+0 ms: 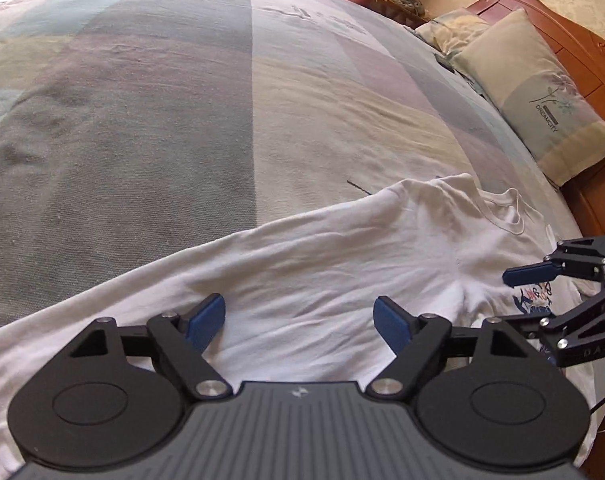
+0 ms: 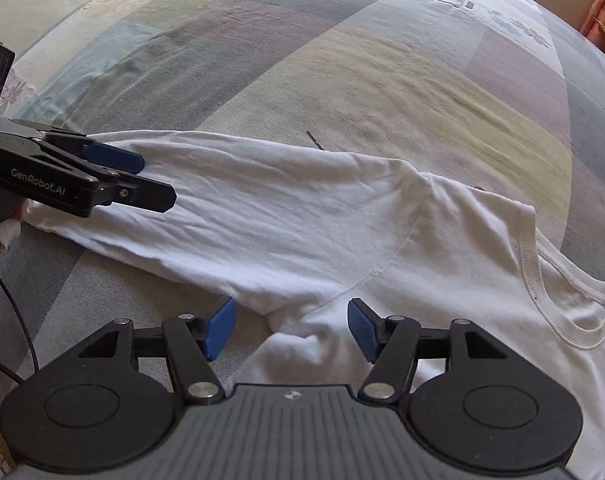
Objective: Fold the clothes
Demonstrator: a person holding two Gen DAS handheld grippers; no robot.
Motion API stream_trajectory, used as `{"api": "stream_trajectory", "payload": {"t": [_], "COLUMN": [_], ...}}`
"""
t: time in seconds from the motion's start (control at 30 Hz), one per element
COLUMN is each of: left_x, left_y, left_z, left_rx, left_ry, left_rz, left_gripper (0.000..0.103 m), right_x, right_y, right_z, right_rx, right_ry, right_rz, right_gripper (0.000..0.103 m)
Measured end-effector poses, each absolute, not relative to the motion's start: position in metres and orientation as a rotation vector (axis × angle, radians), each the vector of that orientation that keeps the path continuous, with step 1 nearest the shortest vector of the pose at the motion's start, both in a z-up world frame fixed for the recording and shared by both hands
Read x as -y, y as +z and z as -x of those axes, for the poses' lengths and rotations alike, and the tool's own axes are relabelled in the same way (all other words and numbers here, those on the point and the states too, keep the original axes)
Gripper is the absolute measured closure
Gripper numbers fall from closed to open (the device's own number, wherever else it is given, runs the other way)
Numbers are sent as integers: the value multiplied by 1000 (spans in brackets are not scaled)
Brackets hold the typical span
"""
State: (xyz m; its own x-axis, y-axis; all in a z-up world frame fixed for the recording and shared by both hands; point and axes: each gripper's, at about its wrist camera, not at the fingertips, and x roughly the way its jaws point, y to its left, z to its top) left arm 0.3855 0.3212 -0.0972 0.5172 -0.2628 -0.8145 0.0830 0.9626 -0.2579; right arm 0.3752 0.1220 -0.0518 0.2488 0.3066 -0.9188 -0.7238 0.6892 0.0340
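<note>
A white long-sleeved T-shirt (image 1: pixel 322 256) lies on the bed, one sleeve stretched out to the left and its ribbed collar (image 2: pixel 530 248) toward the right. My left gripper (image 1: pixel 300 322) is open, its blue pads over the sleeve; it also shows in the right wrist view (image 2: pixel 152 182) over the sleeve's cuff end. My right gripper (image 2: pixel 290 328) is open just above the armpit, where sleeve meets body; it also shows in the left wrist view (image 1: pixel 506 296) near the shirt's printed chest (image 1: pixel 530 300). Neither holds cloth.
The bed is covered by a pastel patchwork bedspread (image 1: pixel 162 120). Pillows (image 1: pixel 538 92) lean against a wooden headboard (image 1: pixel 582 40) at the right. A black cable (image 2: pixel 18 320) hangs at the bed's left edge.
</note>
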Motion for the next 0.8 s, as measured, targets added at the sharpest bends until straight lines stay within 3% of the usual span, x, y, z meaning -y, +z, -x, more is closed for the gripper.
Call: {"api": "stream_trajectory", "payload": {"t": [0.13, 0.33, 0.5, 0.67, 0.8], "left_x": [-326, -275, -237, -226, -207], "left_y": [-95, -70, -80, -69, -57], "left_z": [-359, -367, -388, -383, -392], "left_rx": [-1066, -970, -983, -969, -963], "left_ry": [-77, -113, -90, -73, -161], "left_rz": [-67, -104, -65, -43, -3], "left_gripper": [21, 21, 22, 22, 22], "right_x": [-83, -50, -78, -111, -78], "right_y": [-50, -58, -75, -86, -66], "right_z": [-380, -379, -381, -339, -325], "right_rx": [-1110, -1068, -1060, -1074, -996], "right_ry": [636, 539, 615, 819, 917], "right_rz": [438, 359, 245, 370, 350], "right_gripper": [29, 28, 28, 17, 16]}}
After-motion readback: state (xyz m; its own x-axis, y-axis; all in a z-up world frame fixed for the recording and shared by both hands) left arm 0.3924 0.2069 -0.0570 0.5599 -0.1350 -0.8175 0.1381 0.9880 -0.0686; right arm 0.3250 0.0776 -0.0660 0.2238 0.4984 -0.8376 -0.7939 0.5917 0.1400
